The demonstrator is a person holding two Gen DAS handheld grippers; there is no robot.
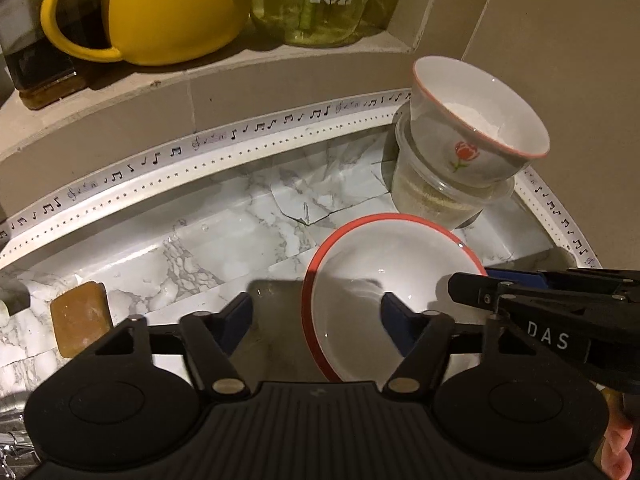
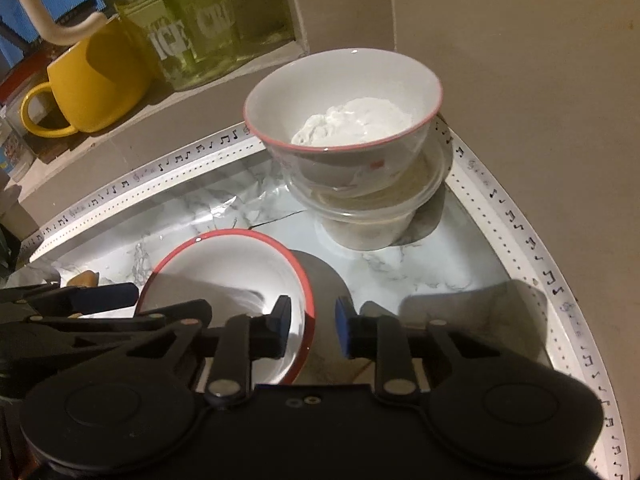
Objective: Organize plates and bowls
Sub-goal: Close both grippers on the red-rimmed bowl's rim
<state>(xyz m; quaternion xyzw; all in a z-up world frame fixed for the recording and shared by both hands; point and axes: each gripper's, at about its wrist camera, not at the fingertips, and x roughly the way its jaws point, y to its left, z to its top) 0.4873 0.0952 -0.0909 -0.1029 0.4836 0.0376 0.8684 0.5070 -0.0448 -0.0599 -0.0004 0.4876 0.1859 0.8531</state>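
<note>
A white bowl with a red rim [image 1: 372,280] [image 2: 228,280] sits on the marble counter. My left gripper [image 1: 316,320] is open, its fingers on either side of the bowl's left rim. My right gripper [image 2: 310,322] is partly open, its fingers straddling the bowl's right rim without clearly pinching it; it also shows in the left wrist view [image 1: 532,296]. A second white bowl with a rose print [image 1: 476,124] [image 2: 344,120] holds white powder and rests in a clear glass bowl [image 1: 440,196] [image 2: 372,216] at the back right corner.
A yellow mug [image 1: 160,8] [image 2: 92,80] and a glass "ICE" jar [image 1: 324,0] [image 2: 188,36] stand on a shelf behind. A brown soap bar [image 1: 80,320] lies on the counter at left. A music-note trim [image 1: 224,140] edges the counter by the wall.
</note>
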